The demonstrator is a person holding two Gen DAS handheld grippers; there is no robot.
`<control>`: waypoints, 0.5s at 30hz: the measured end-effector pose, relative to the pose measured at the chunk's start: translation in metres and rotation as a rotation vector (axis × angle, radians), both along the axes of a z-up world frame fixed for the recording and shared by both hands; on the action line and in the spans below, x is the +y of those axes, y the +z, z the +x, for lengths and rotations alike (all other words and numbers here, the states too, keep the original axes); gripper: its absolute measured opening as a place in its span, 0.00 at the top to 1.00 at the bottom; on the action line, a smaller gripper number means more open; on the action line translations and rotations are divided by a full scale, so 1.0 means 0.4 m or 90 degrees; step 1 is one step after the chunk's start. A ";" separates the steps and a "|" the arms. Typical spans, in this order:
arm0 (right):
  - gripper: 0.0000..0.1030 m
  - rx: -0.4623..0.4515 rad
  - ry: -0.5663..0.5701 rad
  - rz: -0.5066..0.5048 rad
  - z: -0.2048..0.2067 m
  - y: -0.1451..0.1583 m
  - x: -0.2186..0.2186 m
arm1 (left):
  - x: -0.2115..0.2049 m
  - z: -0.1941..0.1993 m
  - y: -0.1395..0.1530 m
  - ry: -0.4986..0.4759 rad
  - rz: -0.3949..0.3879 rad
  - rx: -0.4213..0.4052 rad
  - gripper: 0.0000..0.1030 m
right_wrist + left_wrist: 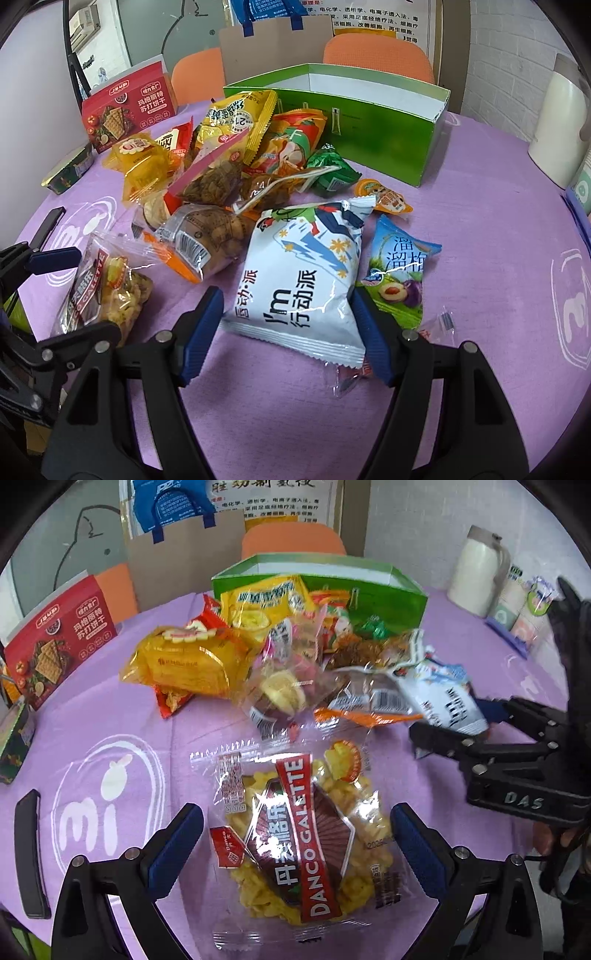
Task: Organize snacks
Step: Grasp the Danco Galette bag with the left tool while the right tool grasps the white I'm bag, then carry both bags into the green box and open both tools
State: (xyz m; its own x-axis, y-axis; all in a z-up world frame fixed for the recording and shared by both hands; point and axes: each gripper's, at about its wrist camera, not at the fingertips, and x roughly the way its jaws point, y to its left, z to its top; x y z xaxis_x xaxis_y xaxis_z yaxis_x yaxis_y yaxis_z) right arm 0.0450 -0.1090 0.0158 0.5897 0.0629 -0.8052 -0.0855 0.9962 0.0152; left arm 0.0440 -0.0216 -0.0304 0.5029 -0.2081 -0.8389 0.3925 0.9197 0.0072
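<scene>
Right wrist view: right gripper [288, 328], jaws spread, straddles the white foil snack pouch [299, 280] before the green cardboard box [384, 144]; closing risks snagging the neighbouring blue plum packet [400, 273]. Left gripper [295, 842] likewise spread around the clear Danco Galette packet [295, 834].

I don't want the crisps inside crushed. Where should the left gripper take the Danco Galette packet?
Probably by the flat sealed strip at its near end. The Danco Galette packet lies flat on the purple cloth, bulging in the middle, between the open fingers of the left gripper. Come in low from the near side.
</scene>
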 end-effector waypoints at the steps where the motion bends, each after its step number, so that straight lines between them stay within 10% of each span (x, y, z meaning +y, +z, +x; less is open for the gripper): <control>1: 0.31 0.001 -0.001 0.003 0.001 -0.002 -0.001 | 0.001 0.005 -0.017 0.006 0.006 0.014 0.00; 4: 0.33 -0.008 0.001 0.001 0.002 -0.008 -0.003 | 0.020 0.005 -0.028 0.023 -0.019 -0.007 0.03; 6: 0.39 -0.010 -0.005 0.001 0.003 -0.004 -0.005 | 0.021 0.005 -0.013 0.018 -0.024 -0.013 0.22; 8: 0.56 -0.015 -0.011 0.031 -0.005 0.019 -0.017 | 0.028 0.007 0.007 0.009 -0.056 -0.007 0.23; 15: 0.60 -0.050 -0.006 0.049 -0.041 0.099 -0.024 | 0.018 -0.025 0.143 -0.029 -0.079 -0.086 0.24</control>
State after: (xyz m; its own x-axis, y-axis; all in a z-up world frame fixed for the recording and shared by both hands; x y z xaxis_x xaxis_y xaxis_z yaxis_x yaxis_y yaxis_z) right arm 0.0286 -0.1186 0.0555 0.6521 0.1163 -0.7491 -0.0794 0.9932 0.0850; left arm 0.0342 -0.0145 0.0268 0.5966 -0.3312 -0.7310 0.4366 0.8982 -0.0506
